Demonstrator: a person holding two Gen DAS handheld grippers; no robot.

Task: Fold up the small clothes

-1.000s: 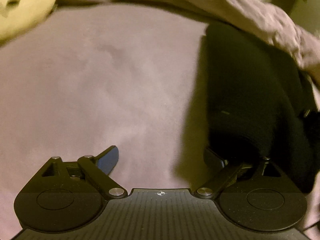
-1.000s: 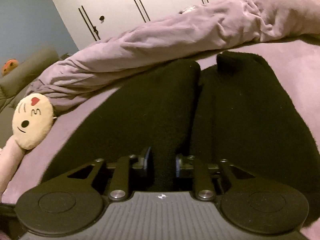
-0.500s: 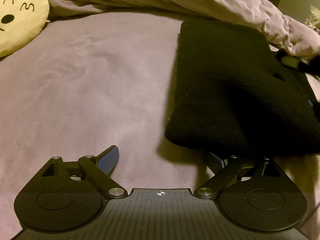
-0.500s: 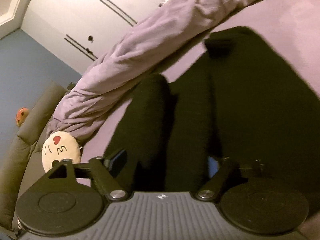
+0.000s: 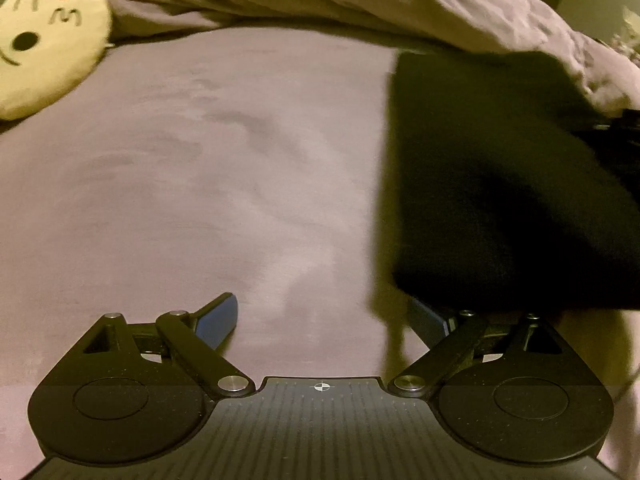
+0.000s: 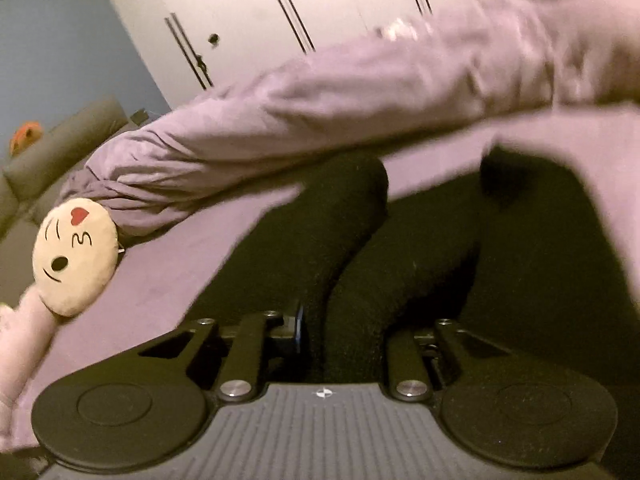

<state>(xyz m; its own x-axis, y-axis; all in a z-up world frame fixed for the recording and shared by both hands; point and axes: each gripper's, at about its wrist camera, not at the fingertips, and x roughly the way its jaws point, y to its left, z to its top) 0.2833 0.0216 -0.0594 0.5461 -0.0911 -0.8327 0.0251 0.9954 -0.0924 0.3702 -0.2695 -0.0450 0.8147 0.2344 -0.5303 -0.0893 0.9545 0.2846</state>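
One black garment point(image 5: 500, 184) — lying on the purple bed point(image 5: 200, 168), long axis running away from both cameras. It sits off to the right of the left gripper point(image 5: 324, 320), whose fingers are spread wide and empty; the right finger tip is hidden under the near hem. Right gripper point(image 6: 344, 332) is nearer — fingers narrowed onto a fold of the cloth, pinching it. One rumpled duvet point(image 6: 360, 92) behind; one emoji cushion point(image 6: 74, 256) at left. Two grippers.
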